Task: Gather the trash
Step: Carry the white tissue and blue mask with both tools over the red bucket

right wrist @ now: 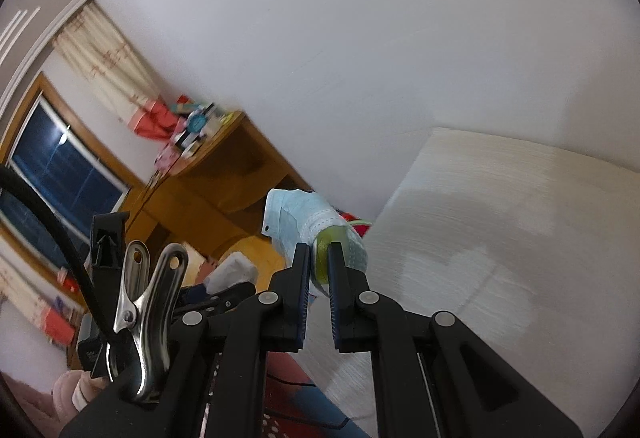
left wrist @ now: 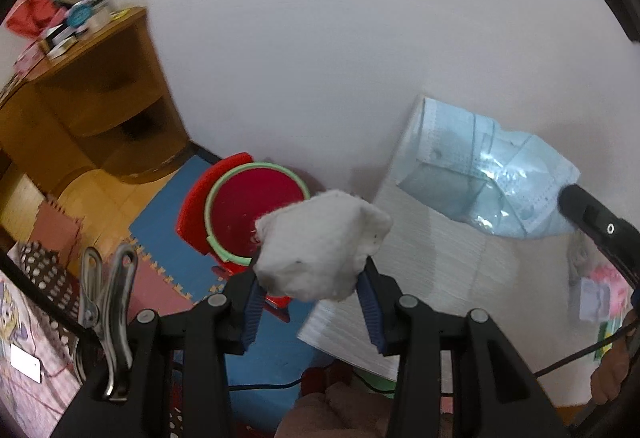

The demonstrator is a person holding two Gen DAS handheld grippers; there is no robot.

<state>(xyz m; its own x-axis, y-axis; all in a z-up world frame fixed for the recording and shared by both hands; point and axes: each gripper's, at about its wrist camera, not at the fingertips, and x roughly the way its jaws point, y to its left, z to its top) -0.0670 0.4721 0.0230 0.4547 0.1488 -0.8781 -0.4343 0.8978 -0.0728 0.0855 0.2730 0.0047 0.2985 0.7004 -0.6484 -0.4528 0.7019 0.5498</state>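
My left gripper (left wrist: 312, 270) is shut on a crumpled white tissue wad (left wrist: 324, 246), pinched between its blue pads. Just beyond and below the wad, a red bin with a green rim (left wrist: 256, 206) stands open on the floor. In the right wrist view, my right gripper (right wrist: 319, 250) is shut on a light blue face mask (right wrist: 296, 218), with a yellowish-green bit (right wrist: 322, 258) caught between the pads. The left wrist view shows that same mask (left wrist: 492, 182), partly in clear plastic, hanging over the white table (left wrist: 440, 258) from a black finger (left wrist: 592, 222) of the right gripper.
A wooden corner shelf (left wrist: 100, 98) piled with clutter stands left of the bin against the white wall. Blue and pink foam mats (left wrist: 168, 214) cover the floor. A dark window (right wrist: 52, 170) with a curtain is at far left. A black cable (left wrist: 580, 354) trails over the table's near edge.
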